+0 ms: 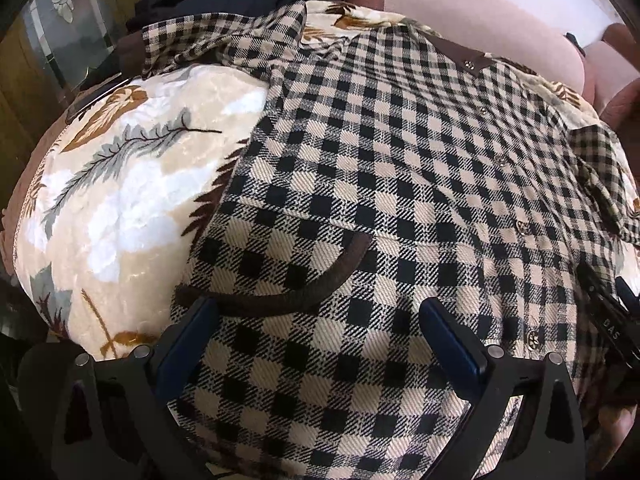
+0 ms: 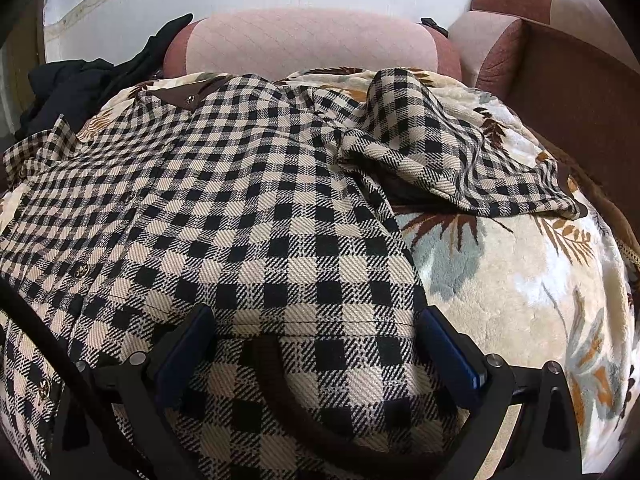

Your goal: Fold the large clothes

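A big checked shirt (image 1: 400,184) lies spread front-up across a plush blanket (image 1: 120,184), its coarse twill weave in cream and black squares. Small metal snaps (image 1: 522,226) run down the placket, and a dark brown patch (image 1: 456,50) sits at the collar end, far from both cameras. A curved brown pocket trim (image 1: 304,292), ribbed like cord, arcs across the near hem area.

The left hand-held gripper (image 1: 320,320) hangs over the shirt's lower part with its blue-padded fingers (image 1: 188,336) spread wide, released, nothing between them but the cloth below. The right hand-held gripper (image 2: 316,340) is likewise spread apart above the hem on the other side, straddling a second brown trim (image 2: 280,384).

One sleeve (image 2: 448,148) lies rumpled and folded over itself on the blanket to the right side. The blanket is fleecy, cream with grey and rust feathery leaves. Behind it stands a pink quilted cushion (image 2: 304,44), and a dark garment (image 2: 80,80) is heaped at the far left corner.
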